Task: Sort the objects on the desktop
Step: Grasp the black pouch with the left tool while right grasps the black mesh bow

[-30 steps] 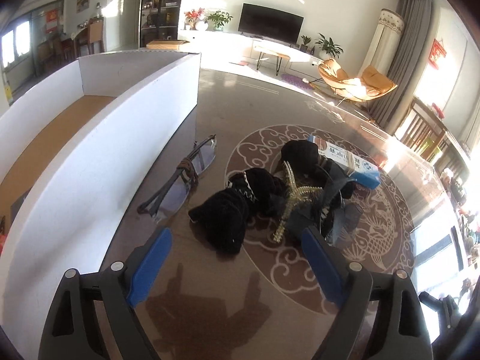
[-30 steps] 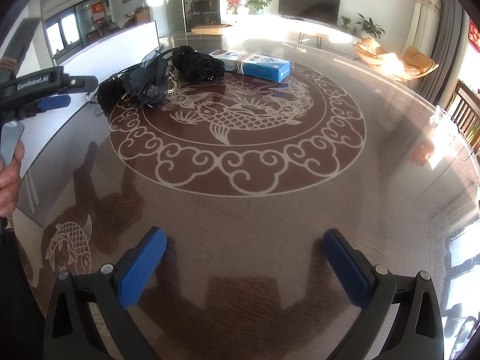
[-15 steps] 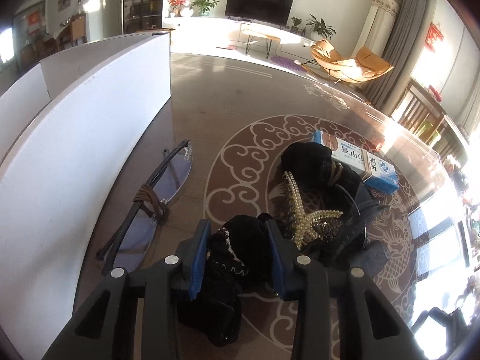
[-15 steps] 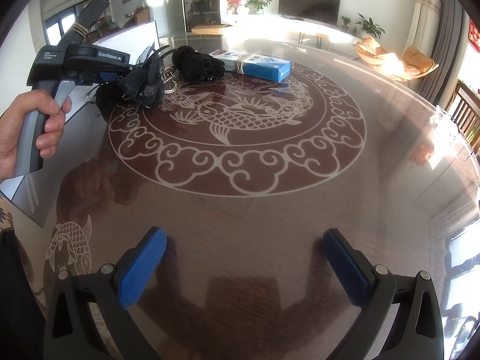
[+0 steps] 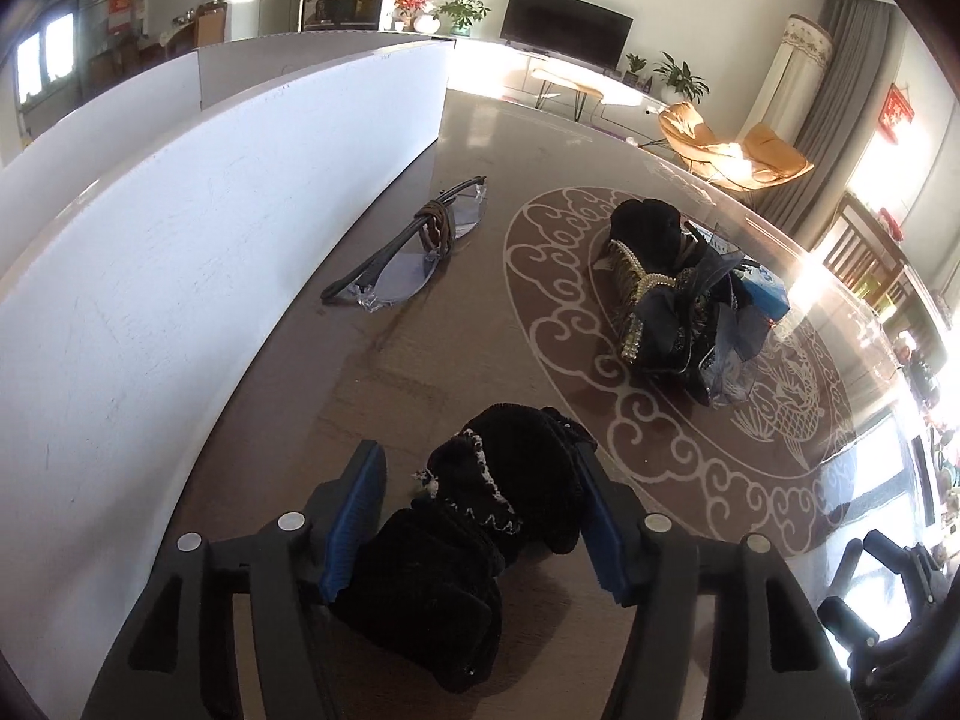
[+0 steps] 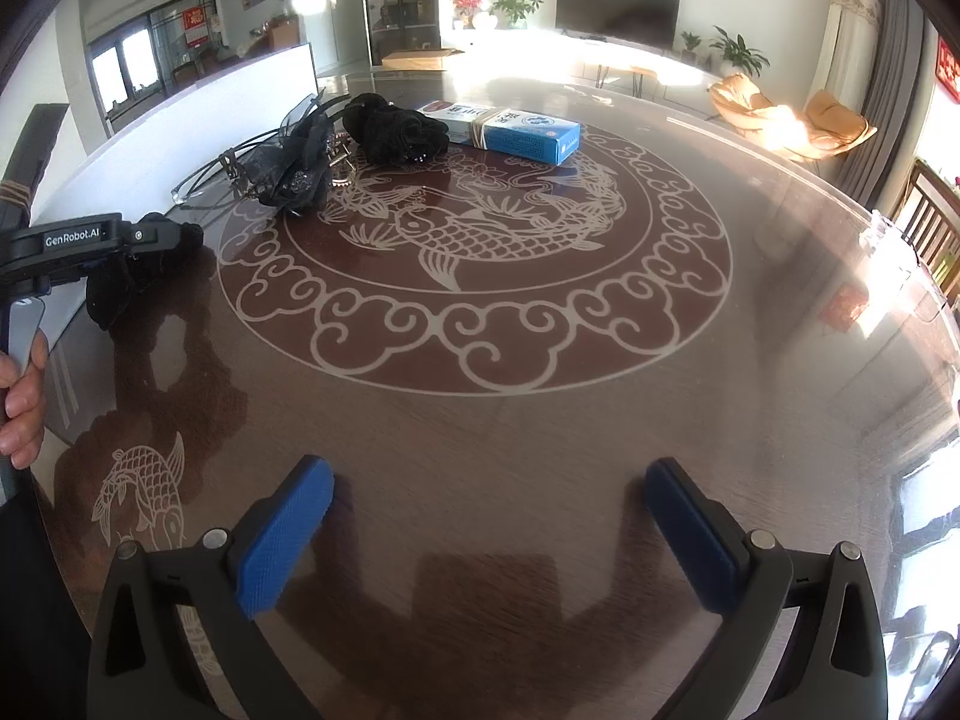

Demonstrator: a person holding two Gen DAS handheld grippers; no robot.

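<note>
My left gripper [image 5: 480, 504] is shut on a black velvet scrunchie [image 5: 480, 516] and holds it above the table, next to the white box wall [image 5: 180, 240]. It also shows in the right wrist view [image 6: 144, 264]. Glasses [image 5: 408, 258] lie on the table beside the box. A pile of black hair accessories with a pearl clip [image 5: 678, 300] sits farther right, with a blue and white carton [image 6: 510, 132] behind it. My right gripper [image 6: 486, 516] is open and empty, low over the bare table front.
The round brown table [image 6: 540, 420] has a carp and cloud pattern under glass. The long white open box runs along the left side [image 6: 198, 120]. Living room furniture lies beyond the table.
My left gripper closed on the black scrunchie, lifted it off the pile and drew it back toward the box. My right gripper has not moved.
</note>
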